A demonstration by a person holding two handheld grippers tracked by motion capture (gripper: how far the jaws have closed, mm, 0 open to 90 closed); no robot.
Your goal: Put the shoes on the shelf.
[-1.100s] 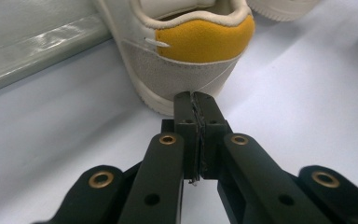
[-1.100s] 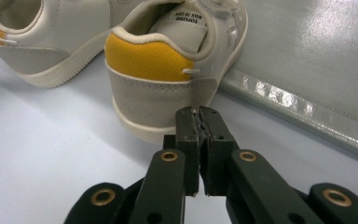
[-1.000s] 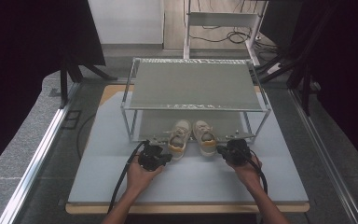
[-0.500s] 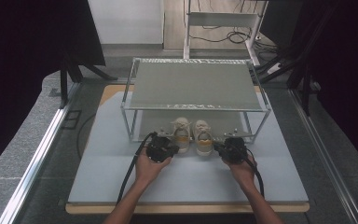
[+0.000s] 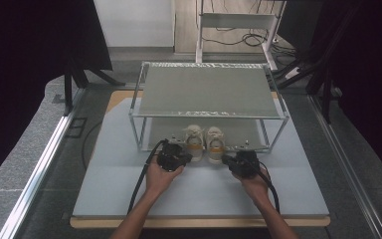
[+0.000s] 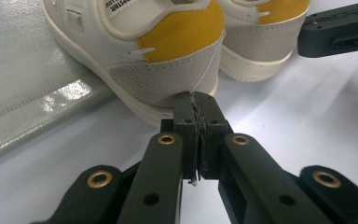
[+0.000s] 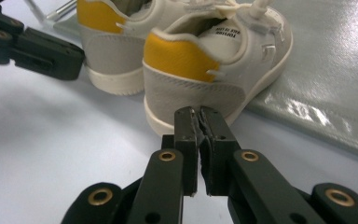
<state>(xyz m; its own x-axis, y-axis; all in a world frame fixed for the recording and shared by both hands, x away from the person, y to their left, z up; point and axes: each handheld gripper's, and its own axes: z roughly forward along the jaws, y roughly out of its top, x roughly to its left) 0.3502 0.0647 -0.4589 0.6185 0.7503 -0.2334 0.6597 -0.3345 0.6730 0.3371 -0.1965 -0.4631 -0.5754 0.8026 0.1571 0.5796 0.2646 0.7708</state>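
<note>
Left gripper (image 5: 185,155) has slid in toward the left shoe's (image 5: 194,140) heel, right gripper (image 5: 229,160) sits behind the right shoe (image 5: 215,143), both pinched closed, shoes side by side at the rack (image 5: 144,89) front.

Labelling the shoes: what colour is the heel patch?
Yellow heel patch, clearest in the right gripper view.

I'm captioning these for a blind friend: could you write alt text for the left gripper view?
The left gripper, its two black jaws shut together, points at the grey heel of a white shoe with a yellow heel patch on a pale table. A matching second shoe stands beside it, with the other gripper at the upper right.
</note>
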